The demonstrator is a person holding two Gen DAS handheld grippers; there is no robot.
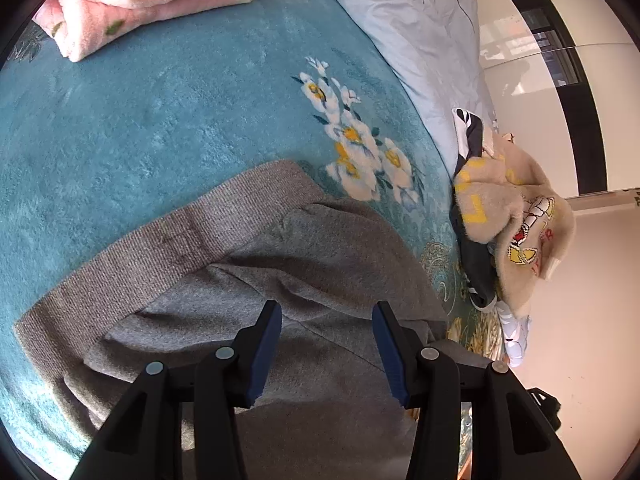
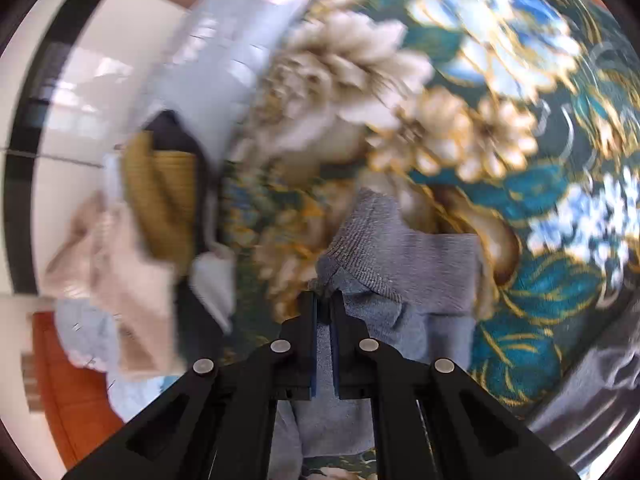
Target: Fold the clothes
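A grey sweater (image 1: pixel 256 264) with a ribbed hem lies on the teal floral blanket (image 1: pixel 140 120) in the left wrist view. My left gripper (image 1: pixel 326 310) is open just above the sweater and holds nothing. In the right wrist view my right gripper (image 2: pixel 323 298) is shut on a part of the grey sweater (image 2: pixel 400 264) near its ribbed cuff, lifted a little off the blanket (image 2: pixel 540 280). That view is blurred.
A folded pink blanket (image 1: pixel 140 4) lies at the far left. A pile of clothes with a beige printed top (image 1: pixel 516 216) sits at the bed's right edge, also in the right wrist view (image 2: pixel 132 240). A pale blue quilt (image 1: pixel 412 24) lies beyond.
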